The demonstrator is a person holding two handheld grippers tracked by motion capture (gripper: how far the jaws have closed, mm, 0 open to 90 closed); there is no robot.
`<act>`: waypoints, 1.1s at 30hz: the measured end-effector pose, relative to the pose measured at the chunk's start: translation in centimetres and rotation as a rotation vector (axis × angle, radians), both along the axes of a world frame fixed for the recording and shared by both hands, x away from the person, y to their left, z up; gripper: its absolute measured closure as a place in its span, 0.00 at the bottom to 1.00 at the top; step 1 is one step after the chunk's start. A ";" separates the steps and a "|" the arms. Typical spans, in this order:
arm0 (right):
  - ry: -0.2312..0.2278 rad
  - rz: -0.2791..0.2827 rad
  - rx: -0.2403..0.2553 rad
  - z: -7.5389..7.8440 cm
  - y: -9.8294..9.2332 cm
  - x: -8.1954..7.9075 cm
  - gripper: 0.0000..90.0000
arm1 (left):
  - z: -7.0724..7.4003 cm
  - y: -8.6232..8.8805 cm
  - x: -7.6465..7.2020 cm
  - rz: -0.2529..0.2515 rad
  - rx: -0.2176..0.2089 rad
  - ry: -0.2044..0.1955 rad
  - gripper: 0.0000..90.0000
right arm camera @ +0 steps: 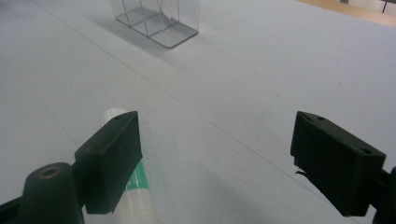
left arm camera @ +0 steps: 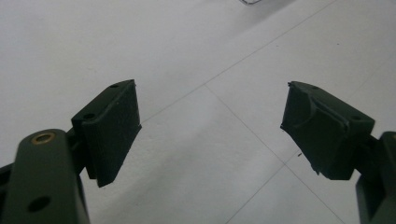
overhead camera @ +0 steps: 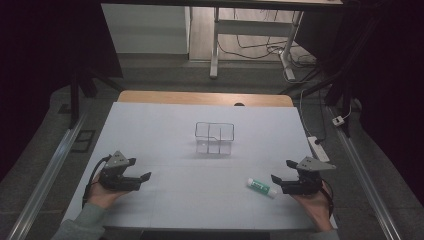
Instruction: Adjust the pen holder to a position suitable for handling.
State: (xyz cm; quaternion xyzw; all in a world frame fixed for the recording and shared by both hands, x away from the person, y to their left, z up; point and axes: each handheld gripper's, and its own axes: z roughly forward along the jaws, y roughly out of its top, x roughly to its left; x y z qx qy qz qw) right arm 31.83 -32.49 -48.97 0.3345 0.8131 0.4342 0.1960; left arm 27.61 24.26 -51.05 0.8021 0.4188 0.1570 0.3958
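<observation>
Two grippers rest on the white table [overhead camera: 165, 125] in the high view: our left gripper [overhead camera: 139, 169] and right gripper [overhead camera: 282, 171], both spread wide and empty, a clear divided container [overhead camera: 214, 137] between and beyond them. In our right gripper view, a white-and-green tube [right arm camera: 135, 196] lies beside the left jaw.

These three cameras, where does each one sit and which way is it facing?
High view: above the person's side, facing forward and down on the table; both hands show, left gripper, right gripper.
Left gripper view: rides the left gripper, facing bare table; open jaws.
Right gripper view: rides the right gripper, facing the clear organizer.
Shared: tube, organizer.
</observation>
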 end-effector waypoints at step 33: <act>0.031 0.000 -0.013 0.5 0.7 0.0 0.17 | 0.5 0.0 0.3 -0.030 -0.021 -0.002 0.21</act>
